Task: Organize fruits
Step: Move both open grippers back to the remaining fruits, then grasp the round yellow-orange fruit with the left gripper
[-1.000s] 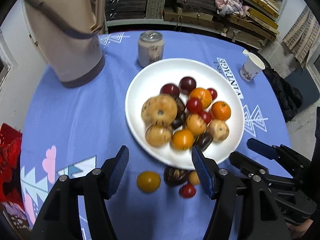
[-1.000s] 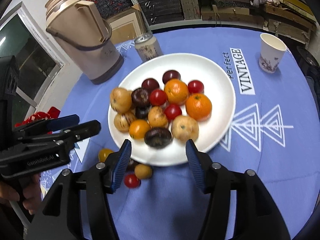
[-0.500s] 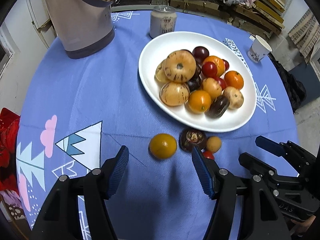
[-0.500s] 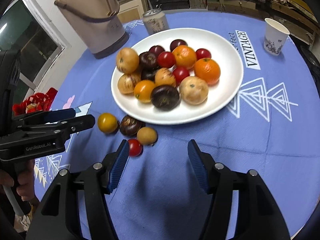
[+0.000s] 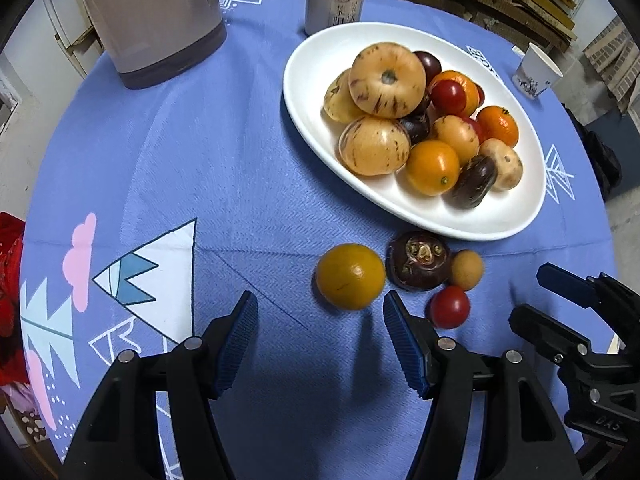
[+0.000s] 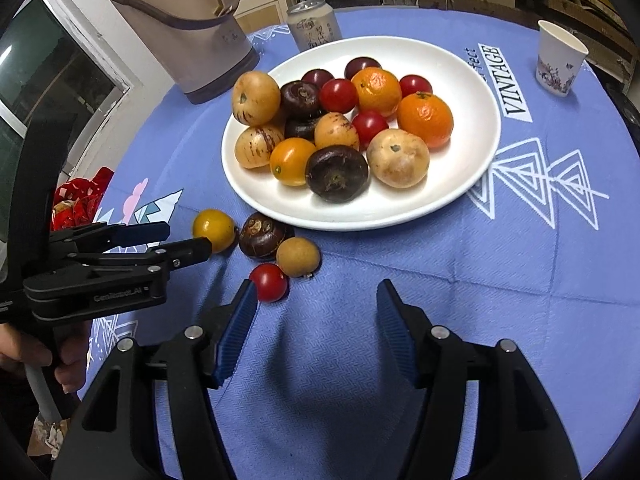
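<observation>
On woven blue tablecloth (image 5: 240, 168), 4 round glossy fruits (image 5: 350, 276)

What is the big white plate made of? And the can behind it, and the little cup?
White plate: probably glazed ceramic, smooth and glossy with soft reflections; hard plastic is possible. Can: looks like thin metal, with a silvery rim and top and a printed side. Cup: seems to be paper, matte white with a rolled lip and a small printed pattern.

Left gripper (image 5: 318, 322) lowered toward yellow fruit (image 5: 350, 276), right gripper (image 6: 312, 312) lowered too (jaws empty)
</observation>
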